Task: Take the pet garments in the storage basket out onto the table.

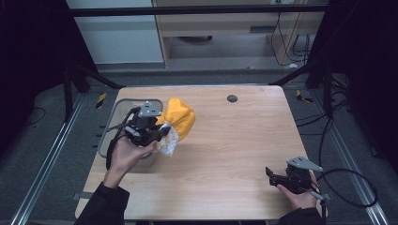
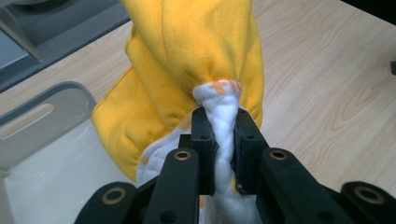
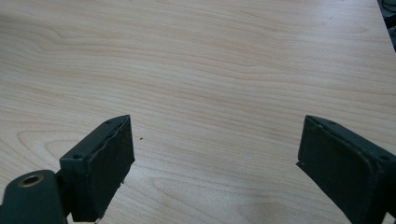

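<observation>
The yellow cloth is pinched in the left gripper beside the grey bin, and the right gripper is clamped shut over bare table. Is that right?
Not quite. The right gripper is open: the right gripper view shows its jaws wide apart over bare table. The rest holds: the left gripper pinches the yellow cloth beside the grey bin.

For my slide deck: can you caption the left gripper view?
Left gripper, jaws shut on the white quilted edge of a yellow fabric bundle, beside a grey plastic bin on the wooden table.
</observation>
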